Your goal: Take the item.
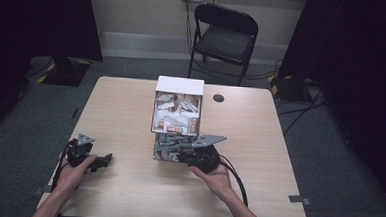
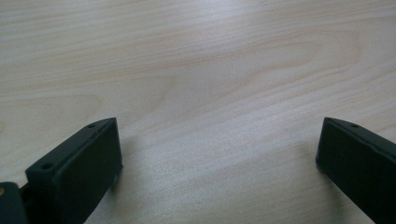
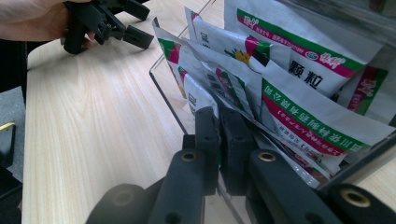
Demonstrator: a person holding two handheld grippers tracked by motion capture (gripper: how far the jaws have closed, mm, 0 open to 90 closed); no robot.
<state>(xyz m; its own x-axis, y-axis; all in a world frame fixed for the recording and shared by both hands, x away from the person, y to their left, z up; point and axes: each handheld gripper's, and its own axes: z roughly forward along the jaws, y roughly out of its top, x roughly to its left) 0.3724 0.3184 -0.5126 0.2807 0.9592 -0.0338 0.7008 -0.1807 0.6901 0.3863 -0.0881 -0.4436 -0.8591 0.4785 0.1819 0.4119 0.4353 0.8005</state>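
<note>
At mid-frame, the right gripper (image 3: pixel 219 135) has its jaws clamped on the clear box's (image 3: pixel 161 88) wall, beside the sachets (image 3: pixel 299 107). At lower left, the left gripper (image 1: pixel 89 158) rests on the bench (image 1: pixel 126 195), jaws wide apart and holding nothing.

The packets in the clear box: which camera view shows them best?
The right gripper view: the packets stand close, with green and pink bands and printing visible, behind the clear box wall. The high view shows them small, from above, inside the box. The left gripper view looks at bare table.

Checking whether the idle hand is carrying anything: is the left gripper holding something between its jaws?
No. The left gripper has its jaws wide apart, with bare table between them.
</note>
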